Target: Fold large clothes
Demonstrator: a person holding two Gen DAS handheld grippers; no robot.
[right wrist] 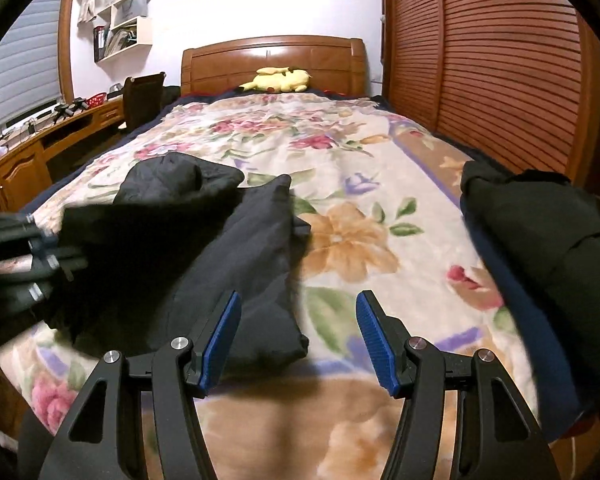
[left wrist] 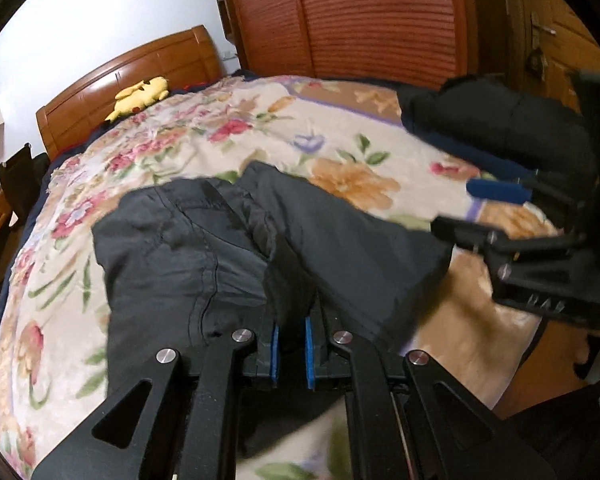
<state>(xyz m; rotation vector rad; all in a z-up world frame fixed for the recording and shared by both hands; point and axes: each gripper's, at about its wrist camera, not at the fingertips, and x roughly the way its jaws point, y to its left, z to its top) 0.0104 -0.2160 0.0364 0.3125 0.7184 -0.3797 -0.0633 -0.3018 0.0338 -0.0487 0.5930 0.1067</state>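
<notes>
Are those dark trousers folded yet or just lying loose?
Loose: the trousers lie rumpled on the blanket, one end pinched by the left gripper.

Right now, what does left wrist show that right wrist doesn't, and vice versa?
Only left wrist: the left gripper, jaws shut on the dark trousers, plus a door handle.
Only right wrist: wall shelves, a wooden desk, and the right gripper, jaws open and empty.
Both: floral blanket, yellow plush toy, headboard, second dark garment.

Readable text: none in either view.
Dark trousers [left wrist: 188,248]: no legible label or brand.
Floral blanket [right wrist: 340,152]: pattern only, no writing.
Wall shelves [right wrist: 128,28]: contents too small and blurred to read.
</notes>
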